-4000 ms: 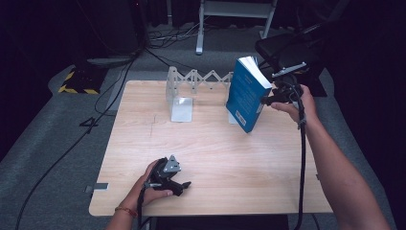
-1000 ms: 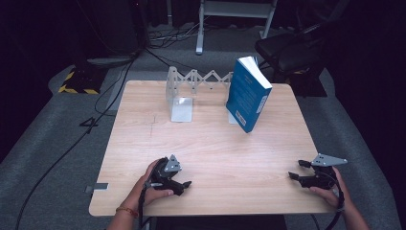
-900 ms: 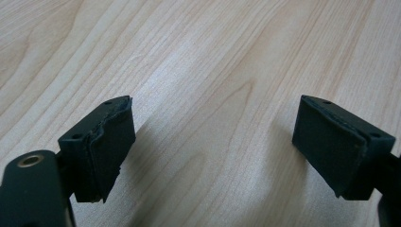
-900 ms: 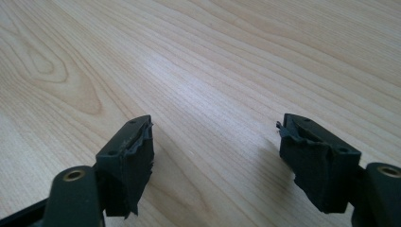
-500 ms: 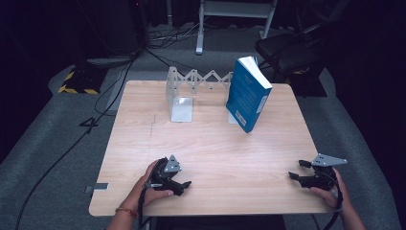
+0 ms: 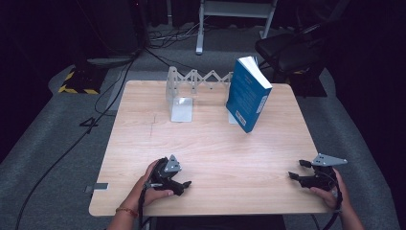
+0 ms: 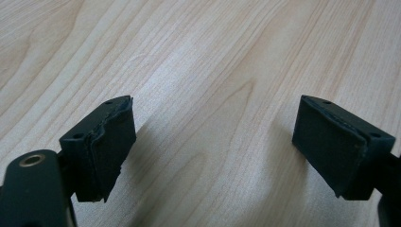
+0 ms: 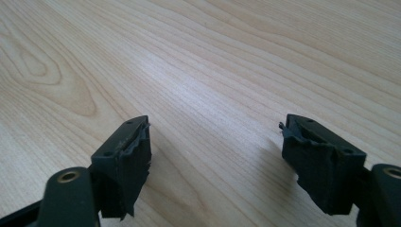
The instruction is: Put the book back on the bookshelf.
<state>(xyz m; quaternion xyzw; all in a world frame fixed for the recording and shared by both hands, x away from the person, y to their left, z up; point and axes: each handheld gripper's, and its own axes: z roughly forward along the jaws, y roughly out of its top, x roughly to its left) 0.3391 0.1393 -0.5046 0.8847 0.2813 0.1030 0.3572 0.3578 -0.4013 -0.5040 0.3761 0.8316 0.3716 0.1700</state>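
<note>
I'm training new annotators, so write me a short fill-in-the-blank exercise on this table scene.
1. The blue book leans against the metal ____.
2. Both the left gripper and the right gripper have their jaws ____.
3. Between the right gripper's jaws lies only bare ____.

Missing words: rack; open; table

We each carry a black two-jaw gripper in our hands, both near the front edge of the wooden table (image 6: pixel 210 143). The left gripper (image 6: pixel 184 184) has a grey three-cornered plate on top and a black cable trailing from it; a thin reddish band circles the wrist of our left hand (image 6: pixel 151 189). The right gripper (image 6: pixel 296 171) bears a similar grey plate and a black cable. Up close, both grippers' jaw pads are black rubbery blocks with ragged, worn edges, small screw holes, and a brass-coloured eyelet on the arm behind them.
</note>
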